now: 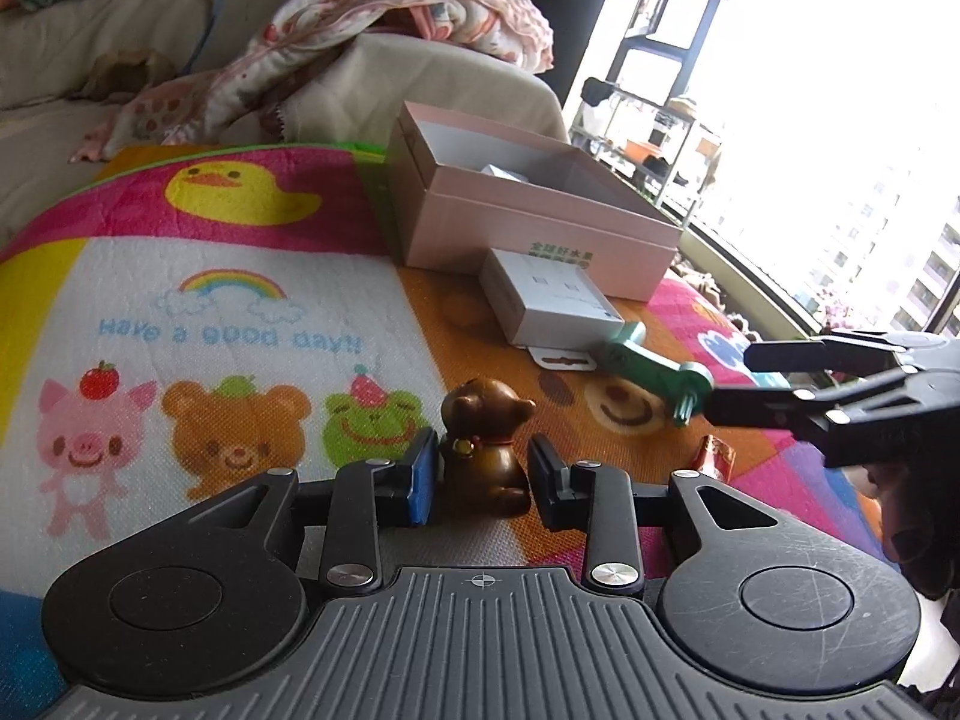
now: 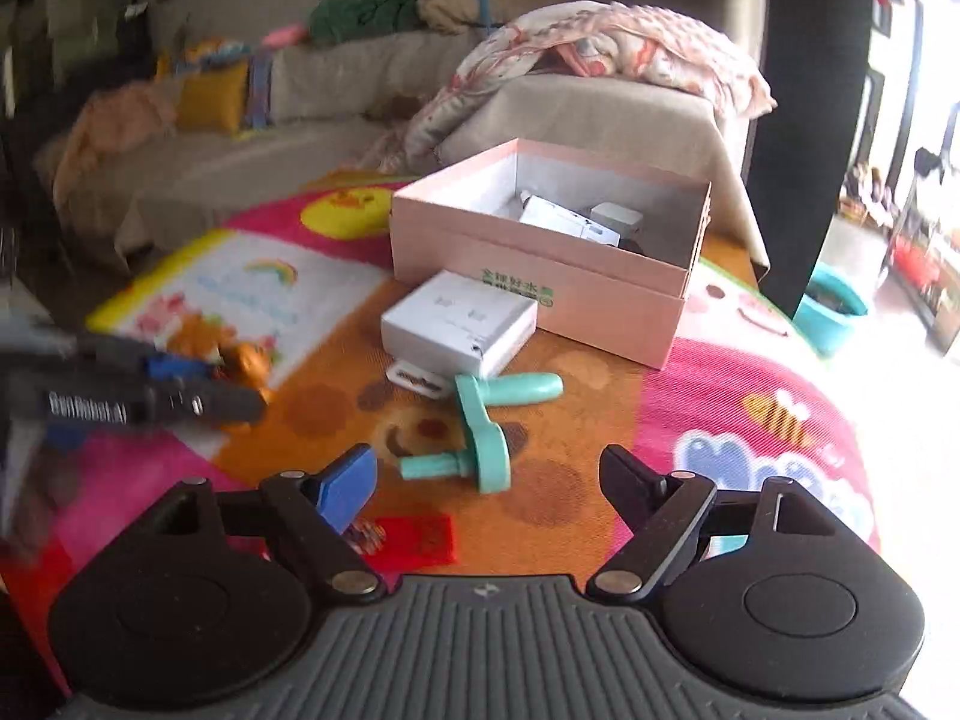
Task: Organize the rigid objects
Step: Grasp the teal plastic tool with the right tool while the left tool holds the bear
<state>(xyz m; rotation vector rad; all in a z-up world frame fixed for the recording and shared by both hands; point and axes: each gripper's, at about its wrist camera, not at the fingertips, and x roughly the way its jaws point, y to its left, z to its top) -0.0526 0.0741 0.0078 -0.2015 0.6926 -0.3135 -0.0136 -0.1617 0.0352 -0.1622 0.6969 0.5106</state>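
A brown bear figurine [image 1: 486,444] stands on the colourful mat between the fingers of my left gripper [image 1: 483,474]; the jaws are open, with a gap on the right side. It shows blurred in the right wrist view [image 2: 246,363]. My right gripper [image 2: 489,480] is open, just short of a teal handle-shaped part [image 2: 486,432], also in the left wrist view [image 1: 657,369]. A white box [image 2: 459,324] lies in front of an open pink box [image 2: 540,276] holding white items. A red packet [image 2: 420,540] lies under the right gripper.
The play mat [image 1: 240,276] covers a low surface. A beige sofa with a floral blanket [image 2: 600,54] stands behind the pink box. A teal bucket [image 2: 831,306] sits on the floor to the right, near bright windows and shelving.
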